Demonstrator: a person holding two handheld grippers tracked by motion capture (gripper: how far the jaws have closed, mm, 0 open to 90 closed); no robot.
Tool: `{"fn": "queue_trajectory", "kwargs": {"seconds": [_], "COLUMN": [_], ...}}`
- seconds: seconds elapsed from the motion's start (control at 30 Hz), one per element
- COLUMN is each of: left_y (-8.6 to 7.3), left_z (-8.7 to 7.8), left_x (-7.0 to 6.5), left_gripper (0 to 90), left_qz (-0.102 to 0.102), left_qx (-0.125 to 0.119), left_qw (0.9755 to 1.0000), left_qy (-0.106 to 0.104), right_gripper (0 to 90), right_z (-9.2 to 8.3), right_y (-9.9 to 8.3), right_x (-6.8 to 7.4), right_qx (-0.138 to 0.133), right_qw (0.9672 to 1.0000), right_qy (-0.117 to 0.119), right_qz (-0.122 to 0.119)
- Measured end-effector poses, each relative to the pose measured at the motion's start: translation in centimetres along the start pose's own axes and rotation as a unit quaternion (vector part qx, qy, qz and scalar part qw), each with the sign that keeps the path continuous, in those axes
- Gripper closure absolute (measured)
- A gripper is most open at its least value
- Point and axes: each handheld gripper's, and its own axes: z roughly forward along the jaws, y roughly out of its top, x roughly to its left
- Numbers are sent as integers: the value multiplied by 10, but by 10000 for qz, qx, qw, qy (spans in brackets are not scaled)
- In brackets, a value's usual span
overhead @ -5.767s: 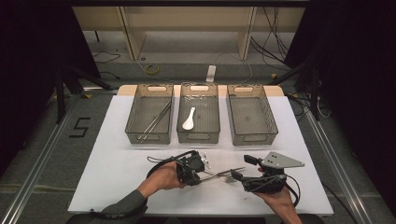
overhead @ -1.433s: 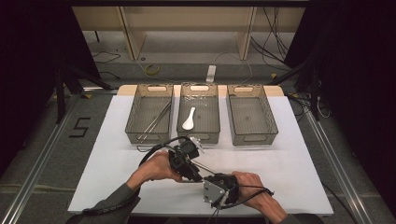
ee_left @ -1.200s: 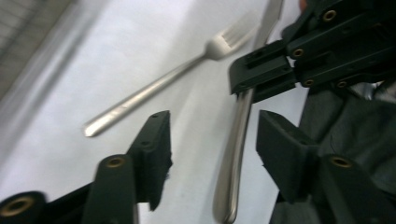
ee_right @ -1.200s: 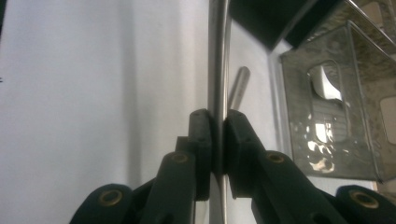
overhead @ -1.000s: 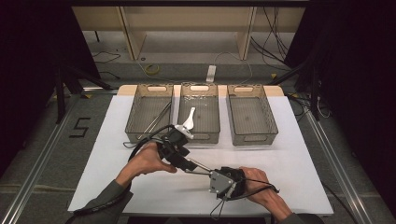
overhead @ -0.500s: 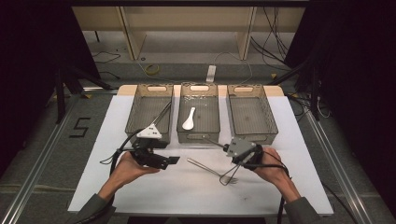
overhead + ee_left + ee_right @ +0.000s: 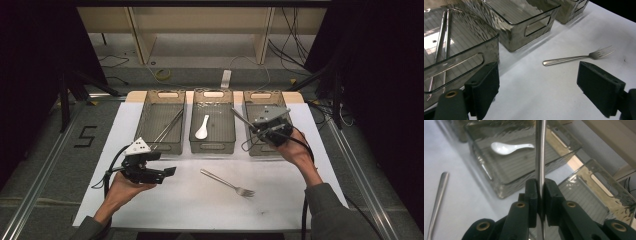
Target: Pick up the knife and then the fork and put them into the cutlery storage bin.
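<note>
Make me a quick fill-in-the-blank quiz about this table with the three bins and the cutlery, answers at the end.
1. The white spoon lies in the ____ bin of the three.
2. The fork lies on the white ____, outside every bin.
3. The right gripper is shut on a thin ____ utensil handle.
4. The left gripper has its jaws ____, with nothing between them.

Answers: middle; table; metal; open
</note>
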Motion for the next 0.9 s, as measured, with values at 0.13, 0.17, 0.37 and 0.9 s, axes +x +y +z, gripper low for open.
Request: {"fn": "queue_trajectory", "kwargs": {"seconds": [0.13, 0.17, 0.37, 0.9], "left_y": [-1, -2, -3, -5], "left_z": [-3, -4, -8, -10], "left_x": [-4, -6, -9, -10], "left_gripper": [172, 172, 166, 166], "left_qz": [6, 21, 124, 4], "left_qx": [-122, -128, -214, -315], "left_qw": [9999, 9999, 9995, 9994], "left_qy": [37, 43, 175, 105], "right_gripper": [829, 829, 829, 831], "right_z": [4, 6, 20, 62], "right_y": [6, 7, 9, 3], "right_x": [-19, -23, -47, -85], "right_qx": [62, 88, 255, 837], "right_qw": [9997, 9994, 9974, 9883], "right_qy": [-71, -92, -159, -347], "right_qz": [244, 309, 654, 1226]}}
